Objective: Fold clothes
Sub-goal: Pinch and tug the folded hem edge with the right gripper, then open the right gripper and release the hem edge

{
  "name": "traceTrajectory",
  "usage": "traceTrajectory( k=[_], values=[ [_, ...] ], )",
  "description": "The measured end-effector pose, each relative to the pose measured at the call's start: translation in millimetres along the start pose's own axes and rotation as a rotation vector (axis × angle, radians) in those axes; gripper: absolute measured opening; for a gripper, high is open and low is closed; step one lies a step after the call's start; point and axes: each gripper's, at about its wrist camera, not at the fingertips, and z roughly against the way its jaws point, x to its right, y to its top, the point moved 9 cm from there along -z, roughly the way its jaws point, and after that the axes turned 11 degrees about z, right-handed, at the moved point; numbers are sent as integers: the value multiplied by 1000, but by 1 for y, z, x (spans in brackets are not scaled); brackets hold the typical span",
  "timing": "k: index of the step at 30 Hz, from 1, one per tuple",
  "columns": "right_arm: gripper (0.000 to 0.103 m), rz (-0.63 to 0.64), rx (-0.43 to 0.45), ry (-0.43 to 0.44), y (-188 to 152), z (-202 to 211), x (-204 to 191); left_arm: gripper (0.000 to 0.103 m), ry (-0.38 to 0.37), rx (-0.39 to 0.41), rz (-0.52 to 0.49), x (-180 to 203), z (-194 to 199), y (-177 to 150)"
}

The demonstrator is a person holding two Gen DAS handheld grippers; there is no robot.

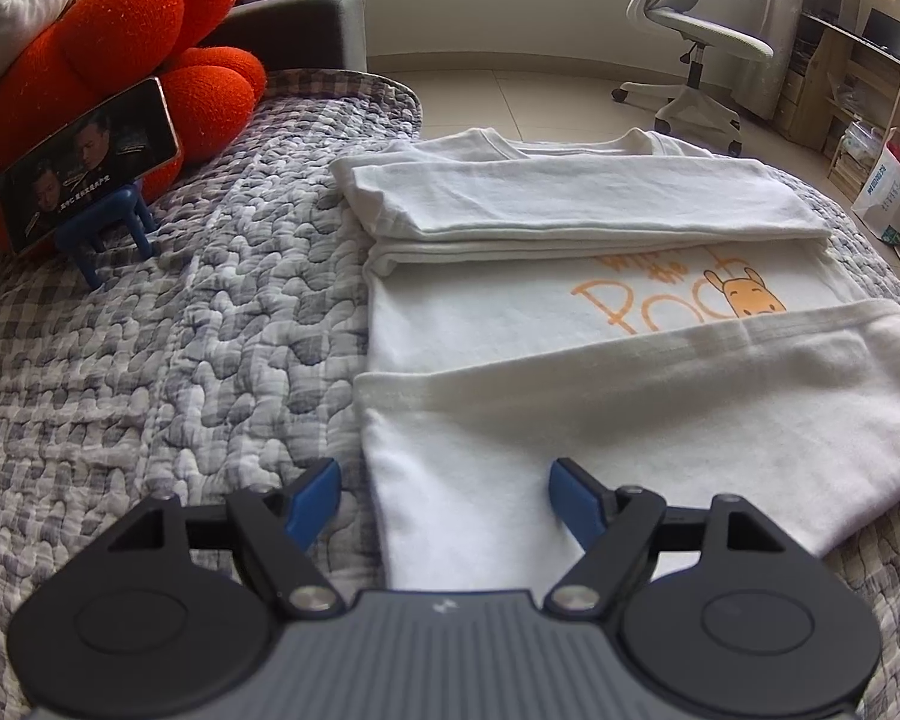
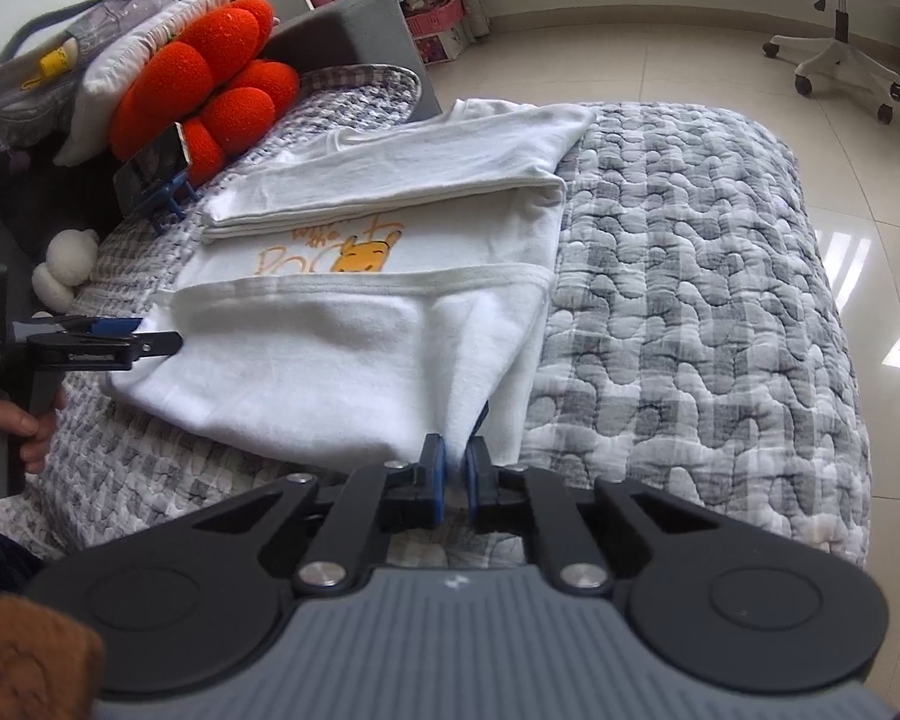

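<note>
Blue-tipped, my right tongs (image 2: 456,468) sit at the lower middle of the right wrist view, clenched on the near corner of the white T-shirt (image 2: 390,324), a ridge of cloth rising from the pinch; my left tongs (image 1: 444,495) stand released at the bottom of the left wrist view, one tip over the quilted bed (image 1: 150,360), the other over the shirt's near edge. The shirt lies across the bed, both long sides folded inward, its orange print (image 1: 678,300) showing in the gap between them; I judge a lengthwise fold is in hand. To do it well I should take the matching near corner with the left, lift both evenly, and keep the hem taut and square. Of containers, only a white bag (image 1: 888,192) at the right edge; contents unclear.
</note>
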Motion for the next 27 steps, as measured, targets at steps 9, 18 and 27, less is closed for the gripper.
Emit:
traceTrajectory(
  k=[9,18,27],
  values=[
    [8,55,-101,-66,-13,-16,4,81,16,-5,-8,-5,2,2],
    [21,73,51,-127,16,2,5,81,22,33,36,-19,15,13],
    [23,100,110,-140,36,-7,-8,81,-19,61,6,2,15,12]
  ],
)
